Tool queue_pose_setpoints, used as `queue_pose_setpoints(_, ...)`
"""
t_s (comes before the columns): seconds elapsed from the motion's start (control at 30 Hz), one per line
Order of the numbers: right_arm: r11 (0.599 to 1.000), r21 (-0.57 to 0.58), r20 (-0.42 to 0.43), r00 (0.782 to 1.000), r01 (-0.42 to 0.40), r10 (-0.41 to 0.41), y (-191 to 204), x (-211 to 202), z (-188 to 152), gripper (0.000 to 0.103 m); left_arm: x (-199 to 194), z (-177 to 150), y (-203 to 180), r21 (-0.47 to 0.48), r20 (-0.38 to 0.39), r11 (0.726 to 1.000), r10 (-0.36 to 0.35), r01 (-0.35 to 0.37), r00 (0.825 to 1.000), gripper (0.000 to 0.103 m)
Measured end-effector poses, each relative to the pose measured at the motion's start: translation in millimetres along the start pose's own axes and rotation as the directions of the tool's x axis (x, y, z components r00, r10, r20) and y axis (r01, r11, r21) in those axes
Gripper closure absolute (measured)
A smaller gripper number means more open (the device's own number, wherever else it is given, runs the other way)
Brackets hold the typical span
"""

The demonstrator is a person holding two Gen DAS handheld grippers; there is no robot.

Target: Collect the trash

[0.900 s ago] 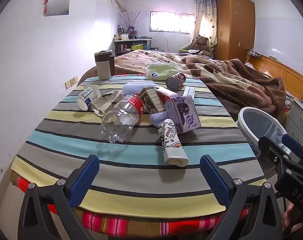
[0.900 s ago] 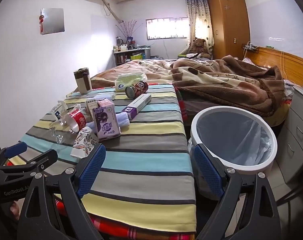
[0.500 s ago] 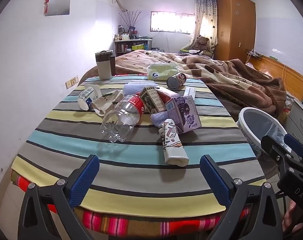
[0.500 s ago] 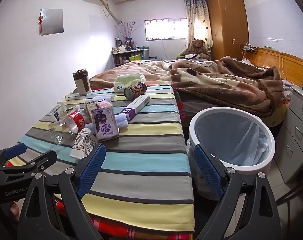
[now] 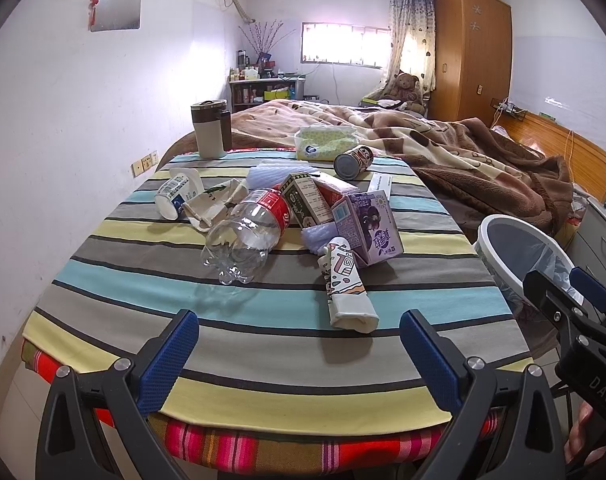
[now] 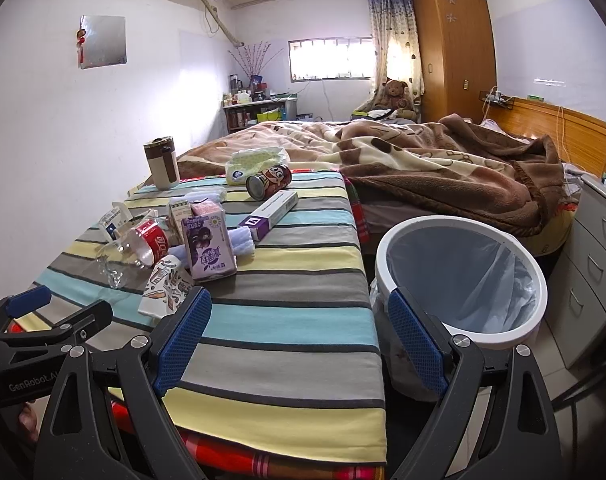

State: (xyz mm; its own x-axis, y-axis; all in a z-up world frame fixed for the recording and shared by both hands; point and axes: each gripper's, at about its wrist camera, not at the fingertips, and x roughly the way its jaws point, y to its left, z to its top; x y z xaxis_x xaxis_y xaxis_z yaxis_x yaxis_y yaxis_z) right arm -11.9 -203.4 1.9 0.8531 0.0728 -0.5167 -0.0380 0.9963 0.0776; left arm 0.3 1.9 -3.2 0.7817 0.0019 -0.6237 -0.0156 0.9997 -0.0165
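Trash lies on a striped table (image 5: 263, 364): a clear plastic bottle (image 5: 247, 236) with a red label, a purple drink carton (image 5: 369, 228), a flattened patterned paper cup (image 5: 347, 292), a white cup (image 5: 175, 196), a can (image 5: 353, 162) and a long purple box (image 6: 273, 214). A white bin (image 6: 463, 280) with a clear liner stands on the floor right of the table. My left gripper (image 5: 295, 356) is open and empty over the table's near edge. My right gripper (image 6: 299, 340) is open and empty, between the table's right edge and the bin.
A tumbler (image 5: 210, 130) and a tissue pack (image 5: 323, 142) stand at the table's far end. A bed with a brown blanket (image 6: 423, 168) lies beyond. Grey drawers (image 6: 591, 264) are right of the bin. A white wall runs along the left.
Both grippers have shifted only slightly; the view has barely moved. Both stay open and empty. Nothing on the table has moved.
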Motion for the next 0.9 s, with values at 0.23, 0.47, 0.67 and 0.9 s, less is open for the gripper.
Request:
queue_pose_setpoints(0.23,1.0,-0.001,0.0,1.0,0.0,0.0,0.4,0.1,0.0,0.011,-1.8,1.2,0.6,0.0,0.0,1.0,0.001,-0.001,1.0,0.001)
queue_pose_setpoints(0.47,1.0,-0.002,0.0,1.0,-0.001,0.001,0.3,-0.3,0.1,0.011,-1.7,1.2,1.1,-0.001,0.0,1.0,0.0,0.0,1.0,0.001)
queue_pose_setpoints(0.67,1.0,-0.003,-0.001,1.0,-0.001,0.001,1.2,0.0,-0.2,0.011,-1.6,1.3,1.3,-0.001,-0.001,1.0,0.0,0.0,1.0,0.001)
queue_pose_setpoints(0.9,1.0,-0.003,-0.002,1.0,-0.001,0.001,-0.8,-1.0,0.2,0.011,-1.5,1.2,1.3,-0.001,-0.001,1.0,-0.001,0.001,1.0,0.001)
